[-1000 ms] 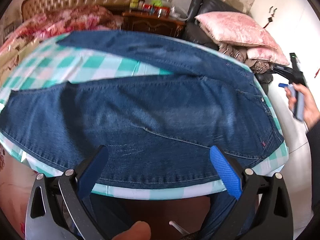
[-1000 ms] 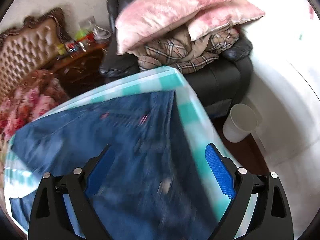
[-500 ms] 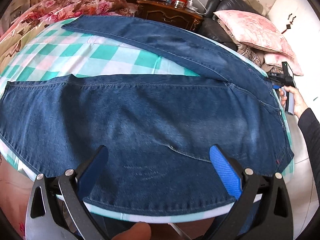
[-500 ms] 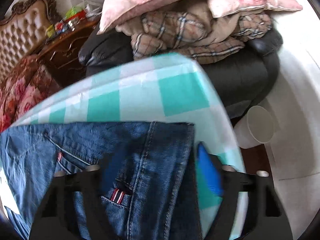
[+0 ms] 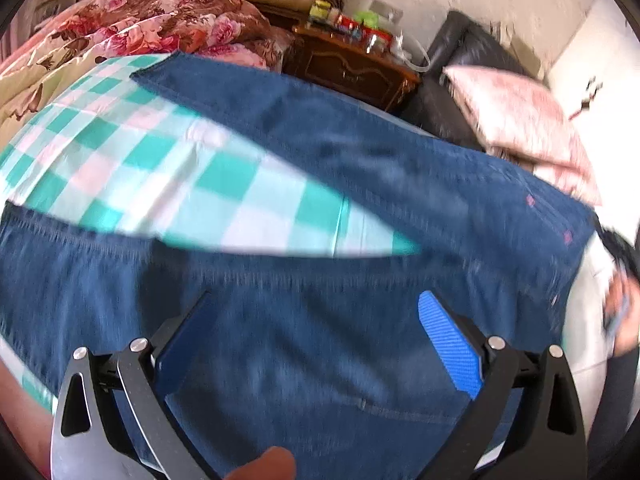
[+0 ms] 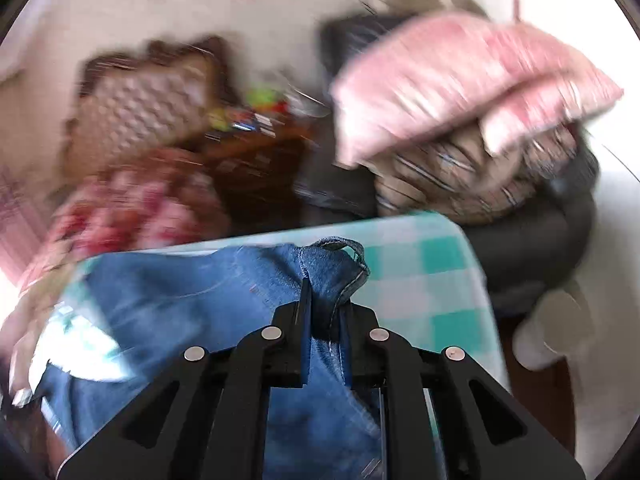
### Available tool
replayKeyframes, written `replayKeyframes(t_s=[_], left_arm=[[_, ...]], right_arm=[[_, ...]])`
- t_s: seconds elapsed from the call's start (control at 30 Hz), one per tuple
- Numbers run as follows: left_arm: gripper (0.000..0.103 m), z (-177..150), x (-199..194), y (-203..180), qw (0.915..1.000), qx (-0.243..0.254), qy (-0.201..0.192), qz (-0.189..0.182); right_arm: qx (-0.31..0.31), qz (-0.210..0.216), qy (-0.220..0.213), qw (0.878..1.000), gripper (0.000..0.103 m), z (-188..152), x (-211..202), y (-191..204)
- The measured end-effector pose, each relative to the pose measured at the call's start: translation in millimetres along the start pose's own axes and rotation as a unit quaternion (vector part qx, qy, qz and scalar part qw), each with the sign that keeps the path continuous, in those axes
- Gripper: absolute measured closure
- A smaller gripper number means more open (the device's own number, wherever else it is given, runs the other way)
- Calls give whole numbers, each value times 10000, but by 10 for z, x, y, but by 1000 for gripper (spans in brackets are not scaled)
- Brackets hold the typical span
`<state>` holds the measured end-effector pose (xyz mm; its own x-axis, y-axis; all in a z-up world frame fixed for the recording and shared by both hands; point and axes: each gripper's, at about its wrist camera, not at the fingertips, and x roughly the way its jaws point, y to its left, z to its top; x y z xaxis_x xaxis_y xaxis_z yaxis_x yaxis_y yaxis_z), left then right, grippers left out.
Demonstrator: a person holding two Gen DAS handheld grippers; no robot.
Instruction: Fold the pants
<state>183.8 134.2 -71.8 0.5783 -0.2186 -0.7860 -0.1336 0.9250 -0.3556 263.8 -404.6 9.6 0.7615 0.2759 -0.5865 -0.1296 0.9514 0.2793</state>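
Denim jeans (image 5: pixel 320 320) sprawl over your checked cloth (image 5: pixel 180 184); your right gripper (image 6: pixel 326 300) is clamped on their waistband, left gripper (image 5: pixel 320 336) wide, empty. Pillows (image 6: pixel 460 80), armchair (image 6: pixel 540 240) just behind.

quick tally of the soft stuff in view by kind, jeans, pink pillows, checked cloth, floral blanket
jeans: 1, shut in the right gripper
pink pillows: 2, stacked on the dark armchair
green and white checked cloth: 1
floral blanket: 1
total: 5
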Motion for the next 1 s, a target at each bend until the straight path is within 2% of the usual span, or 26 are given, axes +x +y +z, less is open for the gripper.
replayKeyframes(t_s=[0.1,0.17,0.23,0.3,0.33,0.4,0.47,0.5,0.63,0.73,0.8,0.87,1.0], left_arm=[[17,245,17,75,9992,-211,-56,-340],[21,435,87,138,9970,-373,-52,-674],[30,587,229,220,9927,-624,62,-1026],[42,740,433,327,9862,-911,203,-1368],[45,847,604,415,9819,-1113,290,-1507],[59,975,867,571,9762,-1486,399,-1530],[60,1099,1101,730,9680,-1845,440,-1641],[66,1175,1235,849,9632,-2128,429,-1582],[70,1397,1502,1106,9510,-2655,280,-1559],[72,1615,1623,1184,9498,-2733,177,-1514],[72,1784,1737,1254,9500,-2792,187,-1386],[72,1902,1850,1293,9529,-2815,210,-1105],[72,2129,2040,1440,9517,-2932,228,-877]], right_arm=[[38,487,-84,9988,90,-447,-516,299],[176,717,31,9973,90,-827,-755,424],[400,864,168,9953,90,-1108,-880,494],[533,817,336,9947,90,-1354,-932,544],[648,817,416,9937,90,-1434,-927,540],[801,840,491,9920,90,-1482,-902,520],[857,828,483,9917,90,-1489,-901,515],[872,828,467,9916,90,-1467,-909,508],[848,776,383,9926,90,-1405,-958,465],[867,786,350,9925,90,-1336,-972,425],[860,785,369,9925,90,-1312,-942,389],[856,780,357,9926,90,-1314,-948,393],[885,765,357,9925,90,-1236,-943,324]])
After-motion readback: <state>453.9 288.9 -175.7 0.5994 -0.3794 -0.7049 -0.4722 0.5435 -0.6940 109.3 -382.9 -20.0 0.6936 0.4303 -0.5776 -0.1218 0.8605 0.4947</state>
